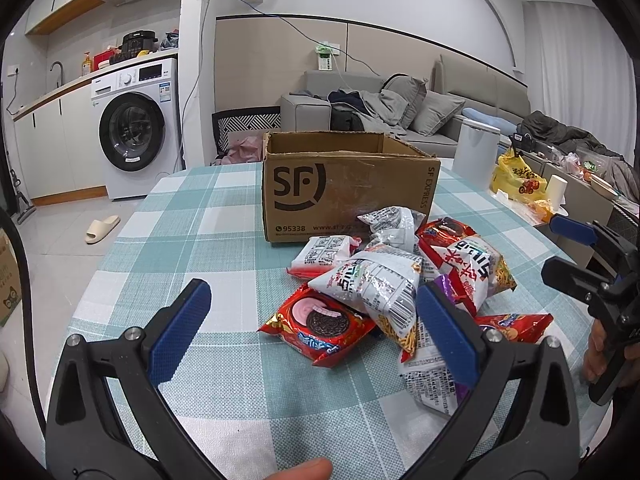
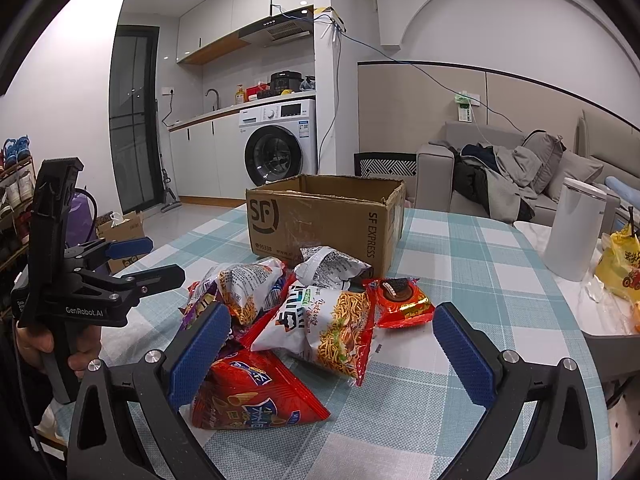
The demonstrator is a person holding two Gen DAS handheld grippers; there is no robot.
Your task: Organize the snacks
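A pile of several snack packets (image 1: 396, 280) lies on the checked tablecloth in front of an open cardboard box (image 1: 344, 188) marked SF. In the left wrist view my left gripper (image 1: 312, 320) stands open above a red cookie packet (image 1: 320, 330), and its right finger overlaps the pile. The right gripper (image 1: 560, 248) shows at the right edge, held by a hand. In the right wrist view my right gripper (image 2: 332, 344) is open around a white noodle packet (image 2: 320, 328), with a red chip bag (image 2: 248, 392) by its left finger. The box (image 2: 320, 220) stands behind, and the left gripper (image 2: 156, 258) hangs at the left.
A white cylindrical appliance (image 2: 572, 228) and a yellow bag (image 2: 620, 260) stand at the table's right side. A washing machine (image 1: 136, 128) and kitchen counter lie beyond on the left, a grey sofa (image 1: 400, 104) with clothes behind the box. A slipper (image 1: 102, 229) lies on the floor.
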